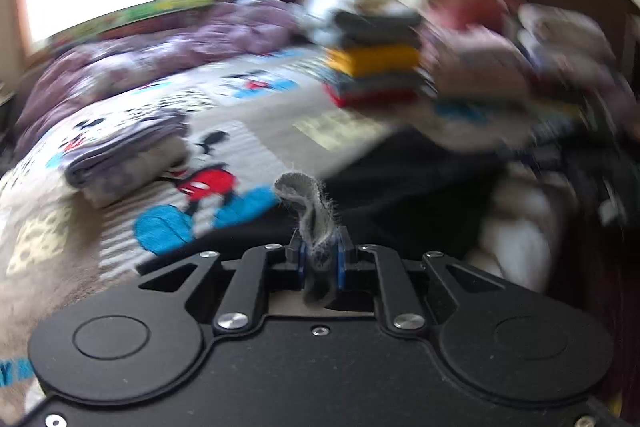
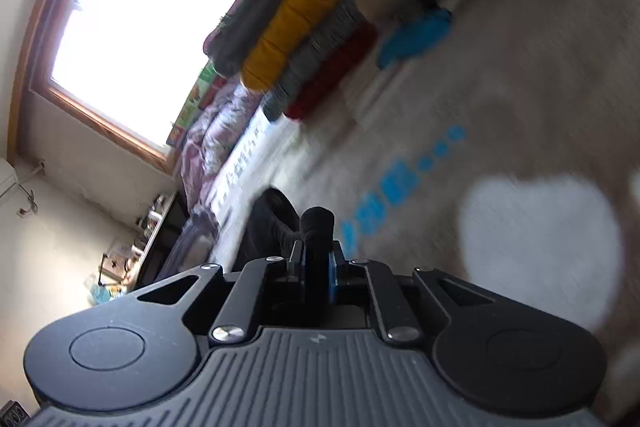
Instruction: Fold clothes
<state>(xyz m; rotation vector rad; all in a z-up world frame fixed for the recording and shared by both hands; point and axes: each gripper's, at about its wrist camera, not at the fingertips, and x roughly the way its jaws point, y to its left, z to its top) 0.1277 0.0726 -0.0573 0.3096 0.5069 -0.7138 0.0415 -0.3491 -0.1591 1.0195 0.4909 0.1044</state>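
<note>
Left gripper [image 1: 320, 259] is clamped down tight on a pinch of fuzzy grey fabric [image 1: 310, 203], which sticks up between the blue pads [image 1: 341, 263] and curls over at the top. Right behind it a black garment [image 1: 400, 195] lies spread over the near edge of the bed, so the grey bit looks like its inside face, though I can't say for sure (the frame is pretty smeared).

Right gripper [image 2: 316, 259] is squeezed closed too, on a fold of black cloth [image 2: 316, 223], with more of it bunched just to the left.

Past the black garment, the left view has an open stretch of cartoon-print blanket [image 1: 248, 131] in the middle of the bed. A folded grey piece [image 1: 128, 159] sits on its left part, well apart from the gripper. Further back on the right is a neat stack [image 1: 376, 59] of folded clothes, dark grey on top, then yellow, grey and red at the bottom. A loose heap [image 1: 520, 39] crowds the far right, and a rumpled purple quilt [image 1: 160, 51] runs along the far edge.

The right view is tipped sideways. It gets the same stack [image 2: 296, 47] edge-on, plus things the left view misses: the whole wood-framed window [image 2: 132, 39] and a cluttered shelf [image 2: 152, 223] against the wall beyond the bed's end.
</note>
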